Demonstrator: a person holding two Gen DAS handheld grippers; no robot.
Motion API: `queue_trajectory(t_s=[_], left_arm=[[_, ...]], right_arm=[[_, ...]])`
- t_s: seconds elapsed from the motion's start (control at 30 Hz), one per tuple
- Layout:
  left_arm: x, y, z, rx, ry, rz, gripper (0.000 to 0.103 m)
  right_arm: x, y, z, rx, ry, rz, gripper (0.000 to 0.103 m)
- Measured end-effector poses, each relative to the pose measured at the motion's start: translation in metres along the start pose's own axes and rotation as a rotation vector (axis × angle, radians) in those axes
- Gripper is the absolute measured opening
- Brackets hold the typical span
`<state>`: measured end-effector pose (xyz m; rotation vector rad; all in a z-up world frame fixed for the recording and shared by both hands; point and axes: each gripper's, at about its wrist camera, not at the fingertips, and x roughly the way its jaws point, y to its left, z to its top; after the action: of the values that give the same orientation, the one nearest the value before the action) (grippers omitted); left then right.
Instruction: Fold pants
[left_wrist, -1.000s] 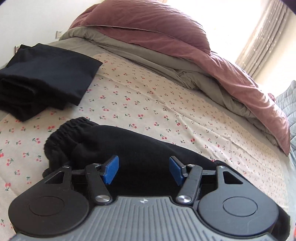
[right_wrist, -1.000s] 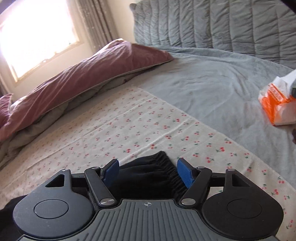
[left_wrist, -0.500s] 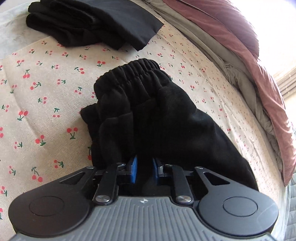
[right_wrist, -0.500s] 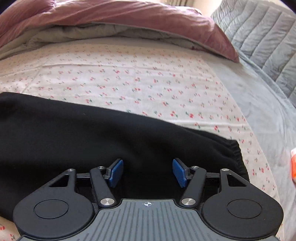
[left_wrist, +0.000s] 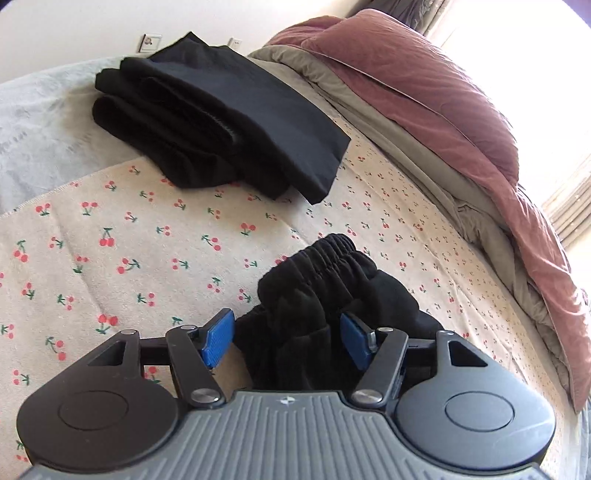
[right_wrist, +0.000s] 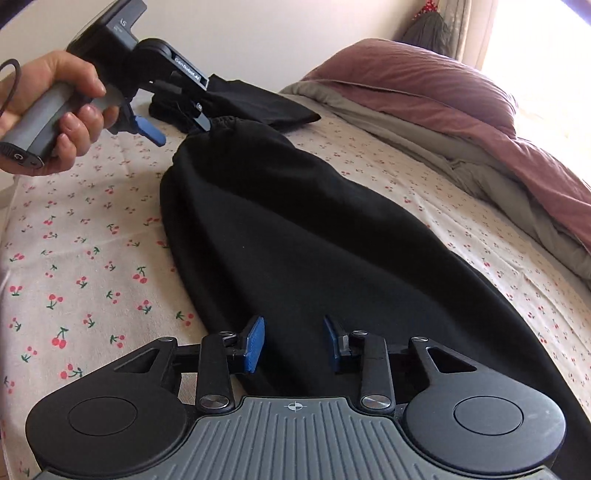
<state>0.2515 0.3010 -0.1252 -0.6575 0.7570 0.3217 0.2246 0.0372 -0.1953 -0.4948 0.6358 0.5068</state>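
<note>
Right wrist view: the black pants (right_wrist: 295, 229) lie lengthwise on the cherry-print sheet (right_wrist: 74, 258). The left gripper (left_wrist: 286, 338) stands apart around the bunched waistband, and the right gripper (right_wrist: 293, 345) stands apart over the near cloth. Probably smoothing before a fold; next, both must pinch cloth.

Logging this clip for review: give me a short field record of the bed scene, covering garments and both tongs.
surface: cherry-print sheet
work item: black pants, laid lengthwise, elastic end bunched
left tongs: open, straddling the bunched elastic end
right tongs: open, over the pants' other end
finished pile: folded black clothes behind
bedding: maroon duvet heaped along the far side
</note>
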Motion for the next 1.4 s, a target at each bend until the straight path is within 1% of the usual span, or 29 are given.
queue_trajectory(t_s=[0.03,0.07,0.1,0.13,0.17,0.2,0.27,0.3,0.37,0.43,0.47,0.53,0.57,0.67,0.7,0.77,0.9,0.97,1.0,1.03,1.07,1.13,1.2,1.27,1.3,1.33,1.37,1.4], left_arm=[[0.004,-0.003,0.000,0.009,-0.005,0.013,0.069],[0.008,-0.005,-0.001,0.025,-0.018,0.042,0.069],[0.009,-0.008,-0.002,0.049,-0.029,0.066,0.058],[0.011,-0.011,-0.003,0.074,-0.031,0.076,0.047],[0.010,-0.014,-0.004,0.096,-0.037,0.090,0.035],[0.008,-0.017,-0.005,0.115,-0.049,0.085,0.029],[-0.003,-0.021,-0.004,0.143,-0.083,0.079,0.025],[-0.009,-0.021,-0.004,0.146,-0.092,0.074,0.023],[-0.020,-0.016,-0.002,0.113,-0.092,0.049,0.023],[-0.024,-0.008,-0.005,0.079,-0.072,0.046,0.023],[-0.021,-0.006,-0.008,0.077,-0.057,0.056,0.023],[-0.013,-0.003,-0.014,0.079,-0.018,0.081,0.023],[-0.011,-0.002,-0.015,0.081,-0.011,0.092,0.023],[-0.012,0.003,-0.011,0.053,-0.018,0.067,0.023],[-0.013,0.003,-0.010,0.049,-0.018,0.064,0.023],[-0.011,0.002,-0.009,0.046,-0.017,0.067,0.023],[-0.008,0.005,-0.004,0.021,-0.014,0.052,0.022],[-0.006,0.007,-0.002,0.002,-0.008,0.046,0.022],[-0.006,0.006,-0.002,0.002,-0.008,0.050,0.022],[-0.006,0.005,-0.003,0.007,-0.010,0.053,0.022],[-0.007,0.004,-0.002,0.016,-0.012,0.050,0.022],[-0.012,0.006,-0.001,0.009,-0.015,0.034,0.022],[-0.018,0.010,0.000,-0.003,-0.014,0.020,0.022],[-0.020,0.011,-0.004,0.005,-0.012,0.031,0.022],[-0.017,0.012,-0.008,0.003,0.009,0.048,0.022],[-0.013,0.014,-0.011,-0.005,0.031,0.069,0.022],[-0.008,0.015,-0.015,-0.011,0.057,0.095,0.023],[-0.008,0.016,-0.016,-0.008,0.063,0.104,0.024]], right_arm=[[0.005,0.001,0.003,0.007,0.004,-0.001,0.028],[0.010,0.002,0.006,0.009,0.013,0.012,0.026],[0.015,0.004,0.007,0.000,0.026,0.019,0.020],[0.018,0.009,0.006,-0.022,0.042,0.026,0.007],[0.021,0.012,0.006,-0.043,0.049,0.031,0.000],[0.021,0.014,0.006,-0.057,0.052,0.025,0.000],[0.018,0.011,0.009,-0.039,0.053,0.026,0.000],[0.008,0.011,0.009,-0.016,0.038,0.034,0.000],[-0.009,0.007,0.011,0.028,0.001,0.076,0.000],[-0.024,0.008,0.008,0.039,-0.021,0.095,0.000],[-0.026,0.010,0.005,0.025,-0.023,0.075,0.000],[-0.017,0.018,0.000,-0.037,-0.024,-0.025,0.001],[-0.010,0.021,-0.002,-0.065,-0.014,-0.043,0.009],[0.001,0.026,-0.005,-0.086,0.022,-0.002,0.022],[0.005,0.028,-0.006,-0.088,0.032,-0.006,0.025],[0.011,0.032,-0.007,-0.114,0.046,-0.035,0.025],[0.014,0.039,-0.008,-0.146,0.052,-0.057,0.025],[0.020,0.039,-0.007,-0.135,0.069,-0.054,0.025],[0.023,0.039,-0.007,-0.123,0.077,-0.046,0.021],[0.024,0.035,-0.005,-0.103,0.085,-0.023,0.007],[0.024,0.032,-0.003,-0.089,0.091,-0.028,0.003],[0.014,0.031,0.001,-0.074,0.073,-0.043,0.001],[-0.010,0.028,0.006,-0.033,0.023,-0.045,0.002],[-0.031,0.025,0.004,0.002,0.006,-0.028,0.002],[-0.035,0.024,0.002,0.023,0.011,-0.010,0.002],[-0.033,0.024,-0.002,0.035,0.033,0.009,0.002],[-0.027,0.027,-0.007,0.026,0.058,0.014,0.002],[-0.019,0.030,-0.013,0.016,0.083,0.012,0.002]])
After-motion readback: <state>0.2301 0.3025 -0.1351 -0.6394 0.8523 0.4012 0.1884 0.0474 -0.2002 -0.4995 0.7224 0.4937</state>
